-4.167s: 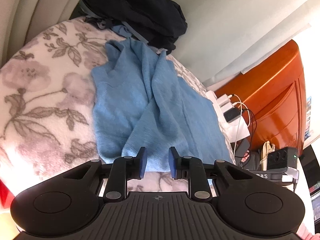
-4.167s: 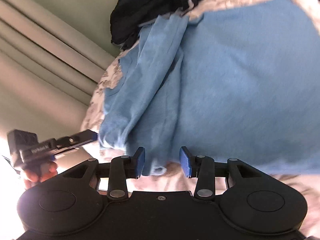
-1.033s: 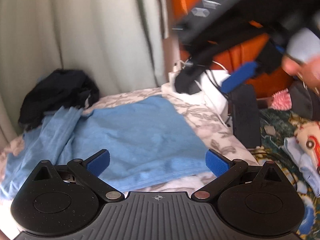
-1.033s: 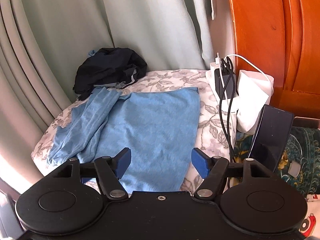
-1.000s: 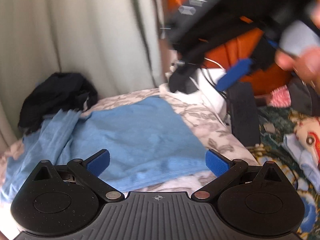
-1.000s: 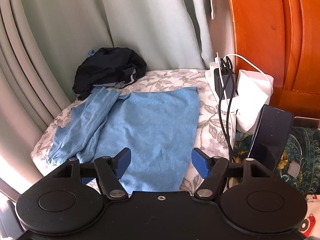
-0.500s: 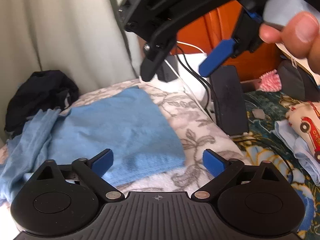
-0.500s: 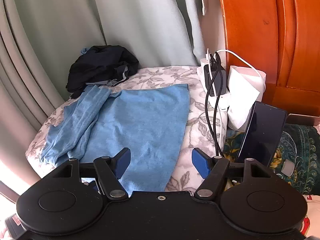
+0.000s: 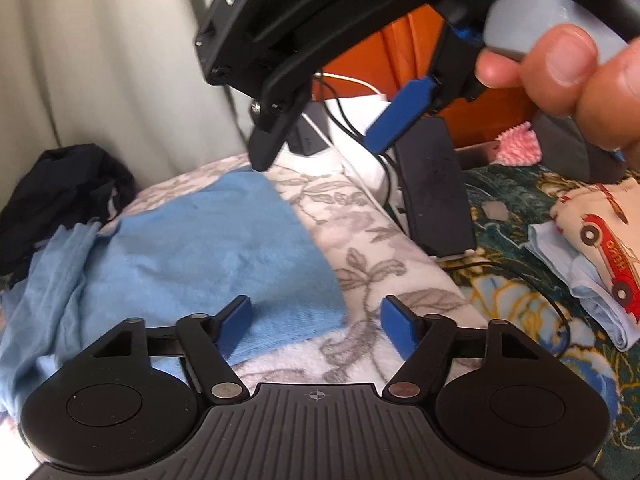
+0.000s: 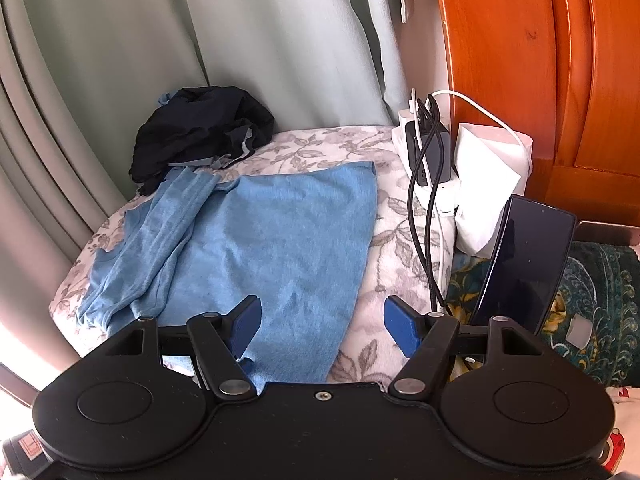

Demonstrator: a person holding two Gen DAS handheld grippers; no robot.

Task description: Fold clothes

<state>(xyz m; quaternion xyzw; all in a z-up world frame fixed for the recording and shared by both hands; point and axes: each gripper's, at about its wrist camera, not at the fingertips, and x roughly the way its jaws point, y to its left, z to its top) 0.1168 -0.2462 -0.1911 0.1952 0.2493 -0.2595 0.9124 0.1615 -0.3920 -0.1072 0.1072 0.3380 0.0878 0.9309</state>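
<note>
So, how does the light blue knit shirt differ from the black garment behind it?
The light blue knit shirt lies mostly spread flat, only its left side bunched; the black garment is a crumpled heap. The shirt lies near the open right gripper; the heap sits against the pale green curtain. Both rest on the floral blanket.

Blue shirt's (image 10: 272, 240) near hem hidden.

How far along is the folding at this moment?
Done: the blue garment lies spread on the floral blanket, one side bunched. In hand: nothing; left gripper and right gripper are open. Left: every fold, plus the dark clothes pile.
</note>
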